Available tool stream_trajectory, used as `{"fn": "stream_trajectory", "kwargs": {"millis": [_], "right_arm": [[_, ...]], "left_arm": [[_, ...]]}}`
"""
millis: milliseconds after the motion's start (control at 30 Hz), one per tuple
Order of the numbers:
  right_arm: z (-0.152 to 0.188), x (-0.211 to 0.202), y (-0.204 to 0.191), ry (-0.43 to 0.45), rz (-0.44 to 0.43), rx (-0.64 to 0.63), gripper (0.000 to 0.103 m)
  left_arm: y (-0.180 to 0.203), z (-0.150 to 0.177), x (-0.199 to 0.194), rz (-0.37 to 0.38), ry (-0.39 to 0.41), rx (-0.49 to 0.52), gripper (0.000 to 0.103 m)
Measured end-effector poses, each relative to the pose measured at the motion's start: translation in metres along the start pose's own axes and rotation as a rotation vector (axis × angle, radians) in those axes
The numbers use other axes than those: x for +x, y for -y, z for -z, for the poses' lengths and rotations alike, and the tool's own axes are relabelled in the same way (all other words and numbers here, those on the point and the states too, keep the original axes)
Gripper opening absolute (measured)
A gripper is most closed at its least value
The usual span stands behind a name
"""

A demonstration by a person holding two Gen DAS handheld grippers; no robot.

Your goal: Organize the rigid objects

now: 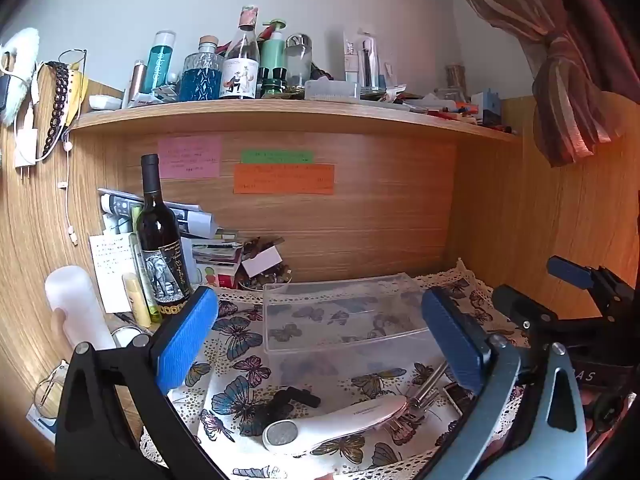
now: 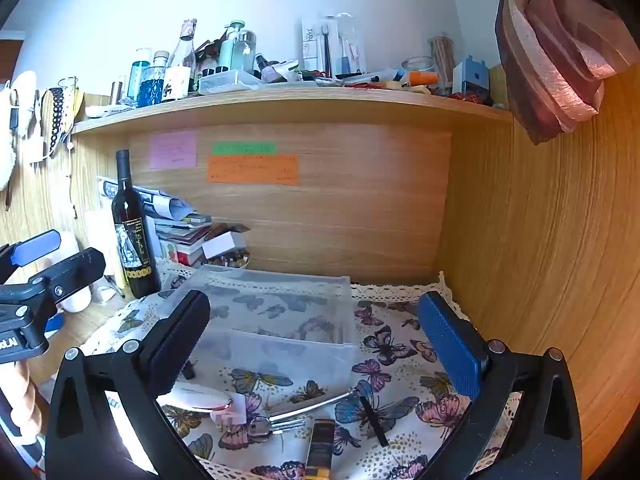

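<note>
**Clear plastic bin on butterfly cloth, both grippers spread**

Clear plastic bin sits on the butterfly cloth, toward the wooden back panel. In front of it lie a white handheld device, keys and a black strip. Left gripper and right gripper hover above these, jaws wide apart, holding nothing. Wine bottle stands left.
</note>
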State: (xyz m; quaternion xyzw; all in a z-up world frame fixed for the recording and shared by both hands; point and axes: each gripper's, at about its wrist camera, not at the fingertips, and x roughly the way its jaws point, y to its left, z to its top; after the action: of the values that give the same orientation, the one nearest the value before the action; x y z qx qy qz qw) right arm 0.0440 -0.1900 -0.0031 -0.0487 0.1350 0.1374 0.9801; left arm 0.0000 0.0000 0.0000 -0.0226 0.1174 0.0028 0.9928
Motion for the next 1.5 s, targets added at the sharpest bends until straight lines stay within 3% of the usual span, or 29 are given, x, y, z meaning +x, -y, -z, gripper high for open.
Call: {"fn": "stream_trajectory", "kwargs": {"millis": [1500], "right_arm": [[-0.0026, -0.0076, -0.0027, 0.011, -0.007, 0.015, 0.103]], "left_arm": [[0.0023, -0.0074, -0.0058, 0.019, 0.019, 0.021, 0.103]]}}
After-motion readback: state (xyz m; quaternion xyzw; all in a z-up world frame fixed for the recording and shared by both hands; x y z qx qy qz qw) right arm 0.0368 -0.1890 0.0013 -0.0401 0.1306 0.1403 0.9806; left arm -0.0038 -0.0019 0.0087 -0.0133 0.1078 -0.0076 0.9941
